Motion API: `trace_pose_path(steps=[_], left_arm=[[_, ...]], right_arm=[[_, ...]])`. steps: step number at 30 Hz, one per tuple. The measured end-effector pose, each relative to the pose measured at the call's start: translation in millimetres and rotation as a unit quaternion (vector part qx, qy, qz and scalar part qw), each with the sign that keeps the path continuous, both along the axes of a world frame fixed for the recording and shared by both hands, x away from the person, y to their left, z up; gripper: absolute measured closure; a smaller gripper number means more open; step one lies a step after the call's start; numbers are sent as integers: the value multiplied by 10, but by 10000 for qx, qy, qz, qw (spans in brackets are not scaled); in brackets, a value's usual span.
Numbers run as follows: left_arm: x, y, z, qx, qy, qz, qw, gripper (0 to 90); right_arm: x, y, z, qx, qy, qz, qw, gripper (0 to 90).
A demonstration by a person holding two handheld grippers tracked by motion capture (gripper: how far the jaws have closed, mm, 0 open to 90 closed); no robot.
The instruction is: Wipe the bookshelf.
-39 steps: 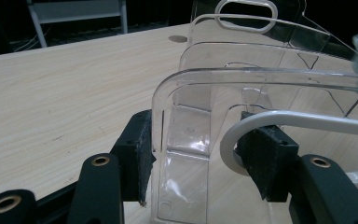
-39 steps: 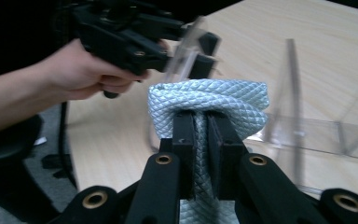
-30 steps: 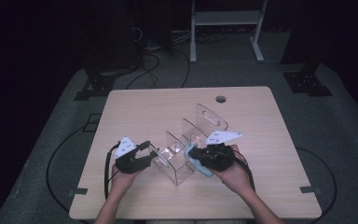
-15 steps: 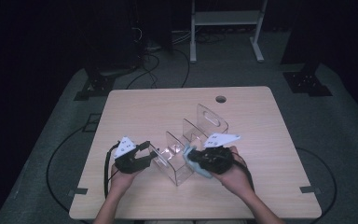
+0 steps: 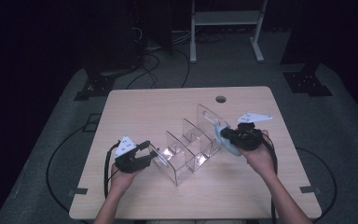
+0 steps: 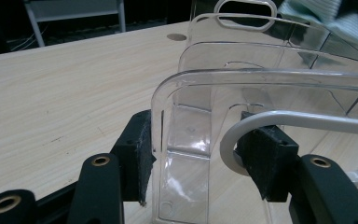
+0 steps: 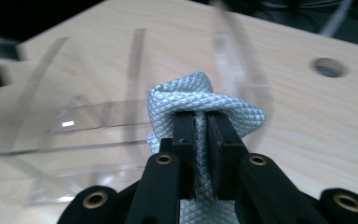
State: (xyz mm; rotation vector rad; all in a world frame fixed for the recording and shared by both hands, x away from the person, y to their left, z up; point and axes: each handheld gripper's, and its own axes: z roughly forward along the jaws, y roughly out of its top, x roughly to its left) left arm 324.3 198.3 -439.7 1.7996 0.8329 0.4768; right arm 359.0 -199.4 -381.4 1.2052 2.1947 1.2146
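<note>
- The left hand-held gripper (image 5: 145, 150) is at the near left end of the clear plastic organizer (image 5: 186, 149), which stands on the wooden bench (image 5: 140, 107) near its middle.
- In the left gripper view, this hand-held gripper (image 6: 200, 158) has its jaws partly closed on the organizer (image 6: 242, 93): one pad is outside the end wall and the other pad is inside, behind a curved divider. The pads (image 6: 142, 154) look to press on the plastic, so it holds the organizer.
- The right hand-held gripper (image 5: 224, 135) is at the far right end of the organizer, beside the tallest wall with the handle slot.
- It holds a light blue cloth (image 5: 226, 140) with a diamond pattern. In the right gripper view, the jaws of this hand-held gripper (image 7: 200, 126) are narrow and pinch the cloth (image 7: 200, 98), which bunches around the tips.
- The cloth is above the bench, just beside the tall end wall of the organizer; I cannot tell if it touches the plastic.
- The organizer has several upright clear dividers that go in a diagonal row from the near left to the far right.
- A round hole (image 5: 221, 99) is in the bench behind the organizer, well apart from it.
</note>
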Motion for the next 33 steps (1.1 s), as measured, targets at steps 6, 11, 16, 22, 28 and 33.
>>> trace_pose_path(steps=[6, 11, 16, 22, 28, 33], left_arm=[[8, 5, -3, -31, -5, 0, 10000, 461], [8, 11, 0, 7, -14, -21, 10000, 461], [12, 15, -3, -28, -14, -20, 10000, 461], [21, 18, -1, -27, -3, -39, 10000, 461], [15, 33, 3, 30, -16, -59, 10000, 460], [14, 34, 3, 27, -17, -60, 10000, 460]], right_arm=[[63, -17, -15, -31, 46, -10, 10000, 820], [-29, 71, -28, 240, 260, 430, 9984, 820], [20, 24, 1, 98, 199, 289, 9993, 820], [163, -51, 19, 104, 197, 137, 9997, 820], [163, -39, -10, 147, 380, 346, 9986, 820], [60, 21, 26, 132, 413, 534, 9976, 820]])
